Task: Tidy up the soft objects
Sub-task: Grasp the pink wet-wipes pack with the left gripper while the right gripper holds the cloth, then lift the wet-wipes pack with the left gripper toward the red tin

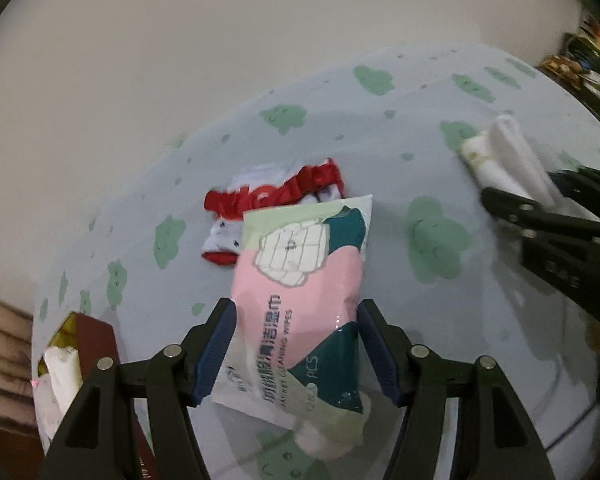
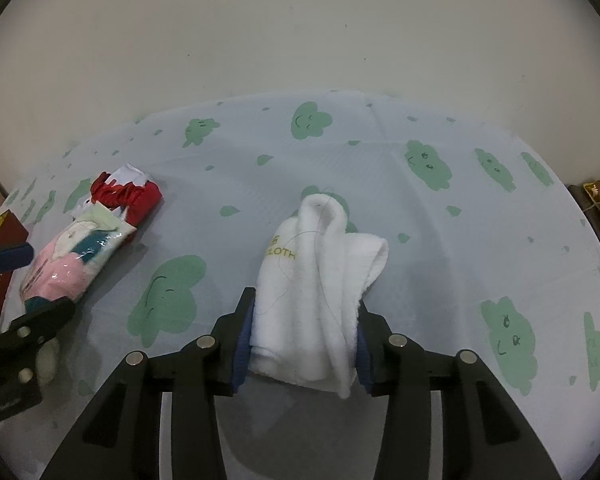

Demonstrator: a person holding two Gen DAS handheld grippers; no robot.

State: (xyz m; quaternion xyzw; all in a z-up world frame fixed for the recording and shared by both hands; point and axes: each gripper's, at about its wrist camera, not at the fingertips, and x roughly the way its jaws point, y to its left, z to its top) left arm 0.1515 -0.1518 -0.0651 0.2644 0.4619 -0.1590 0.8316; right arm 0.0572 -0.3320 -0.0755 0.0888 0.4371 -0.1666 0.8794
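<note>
Left wrist view: the pink-and-teal plastic wipes pack (image 1: 300, 280) is straddled, seemingly clamped, by the left tool (image 1: 296, 344) at 6 o'clock on the bench (image 1: 380, 152), while the folded white towel (image 2: 316, 280) is pinched by the right tool (image 2: 304, 344), likely for sorting.

There is one pack of wipes (image 1: 300, 288). It is pink, green and white. Everything else is counted from this pack.

There is one red and white sock bundle (image 1: 276, 196), touching the far end of the pack.

There is one white cloth (image 2: 320, 280), well apart from the pack, off to its right.

There is one dark red box (image 1: 96, 344), near the pack on its left side.

There are two grippers. One gripper (image 1: 296, 320) is around the pack. The other gripper (image 2: 304, 316) is around the white cloth.

There is one table cover (image 2: 380, 168) with many green clouds on it, under the pack.
</note>
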